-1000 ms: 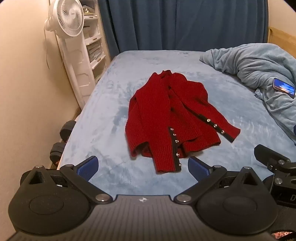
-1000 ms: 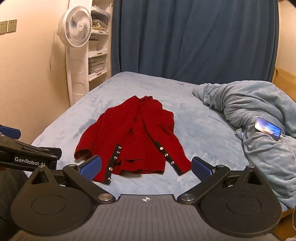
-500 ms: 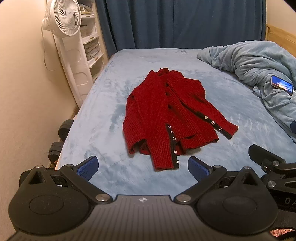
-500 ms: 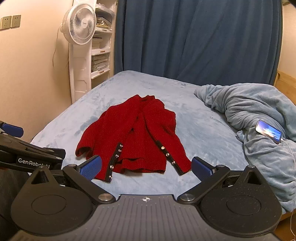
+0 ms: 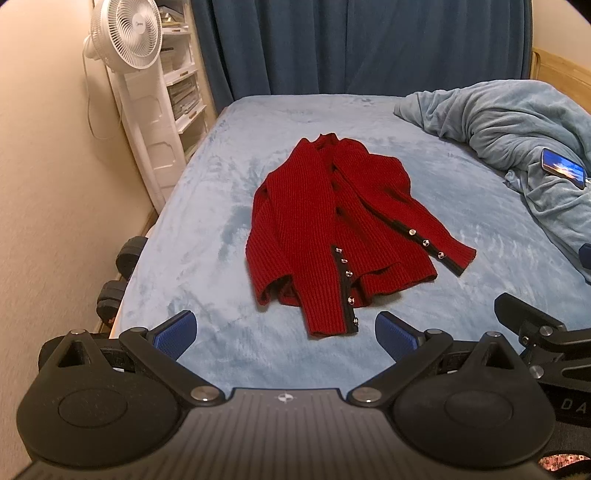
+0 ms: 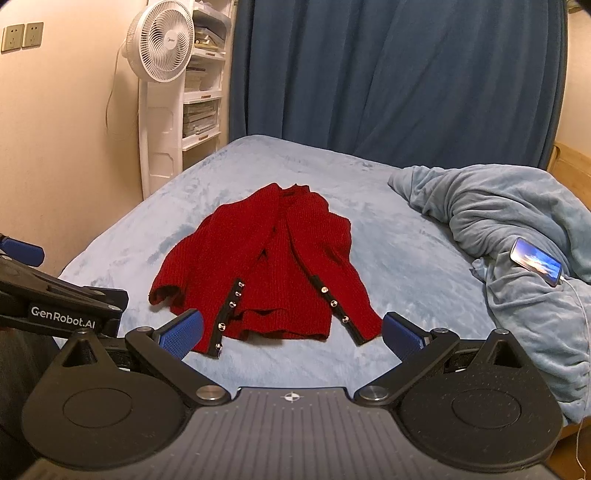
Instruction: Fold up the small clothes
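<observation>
Centrally, the red cardigan (image 5: 332,229) lies on the bed (image 5: 207,229), collar away from me, hem nearest. Both sleeves are laid over its front, their black button cuffs (image 6: 225,317) pointing toward the hem; I judge the sleeve folds done and the hem-to-collar fold yet to be made. My left gripper (image 5: 284,334) hovers just short of the hem, its jaws wide apart and holding nothing. My right gripper (image 6: 291,330) hangs likewise over the near hem, jaws spread and bare. Neither touches the knit. Farther right, a crumpled blanket (image 6: 517,229) carries a lit phone (image 6: 535,260); a fan (image 5: 127,35) stands at the left wall.
</observation>
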`<action>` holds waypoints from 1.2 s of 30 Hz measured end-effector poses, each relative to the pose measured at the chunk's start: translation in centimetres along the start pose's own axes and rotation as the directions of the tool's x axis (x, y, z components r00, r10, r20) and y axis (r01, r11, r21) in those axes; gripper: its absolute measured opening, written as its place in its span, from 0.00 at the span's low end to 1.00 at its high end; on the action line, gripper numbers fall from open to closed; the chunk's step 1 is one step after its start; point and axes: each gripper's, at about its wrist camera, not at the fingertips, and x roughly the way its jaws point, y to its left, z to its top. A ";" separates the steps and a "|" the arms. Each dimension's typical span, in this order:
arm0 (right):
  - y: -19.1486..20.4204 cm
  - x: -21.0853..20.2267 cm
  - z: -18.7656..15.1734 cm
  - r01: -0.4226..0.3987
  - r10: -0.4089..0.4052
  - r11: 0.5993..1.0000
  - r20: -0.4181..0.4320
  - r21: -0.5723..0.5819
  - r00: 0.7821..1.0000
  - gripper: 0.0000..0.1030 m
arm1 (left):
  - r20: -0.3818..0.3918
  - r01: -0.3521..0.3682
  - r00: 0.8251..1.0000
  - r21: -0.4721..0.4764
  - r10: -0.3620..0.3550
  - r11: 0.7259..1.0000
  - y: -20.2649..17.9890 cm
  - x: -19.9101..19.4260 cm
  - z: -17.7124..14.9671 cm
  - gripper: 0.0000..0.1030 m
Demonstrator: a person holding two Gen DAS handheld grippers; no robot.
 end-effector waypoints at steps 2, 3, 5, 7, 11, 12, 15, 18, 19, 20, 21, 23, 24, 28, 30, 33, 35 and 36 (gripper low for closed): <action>0.0 0.0 0.0 0.000 0.000 1.000 -0.001 -0.001 1.000 0.99 | 0.002 0.000 1.000 0.000 0.000 1.000 -0.1 0.0 -0.1 1.00; 0.0 0.1 0.0 0.001 -0.001 1.000 -0.001 -0.002 1.000 0.99 | 0.002 0.000 1.000 -0.001 0.000 1.000 -0.1 0.0 -0.1 1.00; 0.0 0.1 0.0 0.002 -0.002 1.000 -0.001 -0.005 1.000 0.99 | 0.002 0.000 1.000 -0.001 0.000 1.000 -0.1 0.0 -0.2 1.00; 0.0 0.1 -0.1 0.003 -0.003 1.000 0.000 -0.008 1.000 0.99 | 0.002 0.001 1.000 -0.002 -0.001 1.000 0.0 0.0 -0.2 1.00; 0.1 0.2 0.0 0.005 -0.005 1.000 -0.002 -0.010 1.000 0.99 | 0.002 0.002 1.000 -0.001 -0.002 1.000 0.0 0.0 -0.2 1.00; 0.1 0.2 0.0 0.006 -0.006 1.000 -0.003 -0.011 1.000 0.99 | 0.002 0.001 1.000 -0.001 -0.001 1.000 -0.1 0.0 -0.2 1.00; 0.1 0.2 0.0 0.006 -0.006 1.000 -0.004 -0.012 1.000 0.99 | 0.002 0.001 1.000 -0.001 -0.001 1.000 0.0 0.0 -0.1 1.00; 0.1 0.2 0.0 0.005 -0.005 1.000 -0.004 -0.015 1.000 0.99 | 0.001 0.000 1.000 0.000 0.000 1.000 0.0 0.0 -0.1 1.00; 0.1 0.2 0.0 0.005 -0.005 1.000 -0.003 -0.015 1.000 0.99 | 0.001 0.000 1.000 0.000 0.000 1.000 0.0 0.0 -0.1 1.00; 0.1 0.2 0.0 0.006 -0.006 1.000 -0.004 -0.014 1.000 0.99 | 0.000 0.001 1.000 -0.001 -0.001 1.000 0.0 0.0 -0.1 1.00; 0.1 0.2 0.0 0.006 -0.006 1.000 -0.004 -0.014 1.000 0.99 | 0.000 0.001 1.000 -0.002 -0.001 1.000 0.0 0.0 -0.1 1.00; 0.0 0.3 0.0 0.006 -0.006 1.000 -0.006 -0.014 1.000 0.99 | 0.002 0.000 1.000 -0.001 0.000 1.000 0.0 0.0 -0.1 1.00; 0.1 0.3 0.0 0.007 -0.007 1.000 -0.006 -0.015 1.000 0.99 | 0.002 0.001 1.000 -0.002 -0.001 1.000 0.0 0.0 -0.1 1.00; 0.0 0.3 0.0 0.006 -0.006 1.000 -0.007 -0.016 1.000 0.99 | 0.000 0.001 1.000 -0.001 -0.001 1.000 0.0 0.0 -0.1 1.00; 0.1 0.3 0.0 0.006 -0.007 1.000 -0.007 -0.015 1.000 0.99 | 0.000 0.001 1.000 -0.001 -0.001 1.000 0.0 0.0 -0.1 1.00; 0.0 0.3 -0.1 0.007 -0.007 1.000 -0.010 -0.016 1.000 0.99 | 0.000 0.001 1.000 -0.002 -0.001 1.000 0.0 0.0 -0.1 1.00; 0.1 0.3 -0.2 0.007 -0.008 1.000 -0.011 -0.017 1.000 0.99 | 0.000 0.001 1.000 -0.001 -0.001 1.000 0.0 0.0 -0.1 1.00; 0.1 0.4 -0.3 0.007 -0.007 1.000 -0.012 -0.017 1.000 0.99 | 0.000 0.001 1.000 -0.002 -0.001 1.000 0.0 0.0 -0.1 1.00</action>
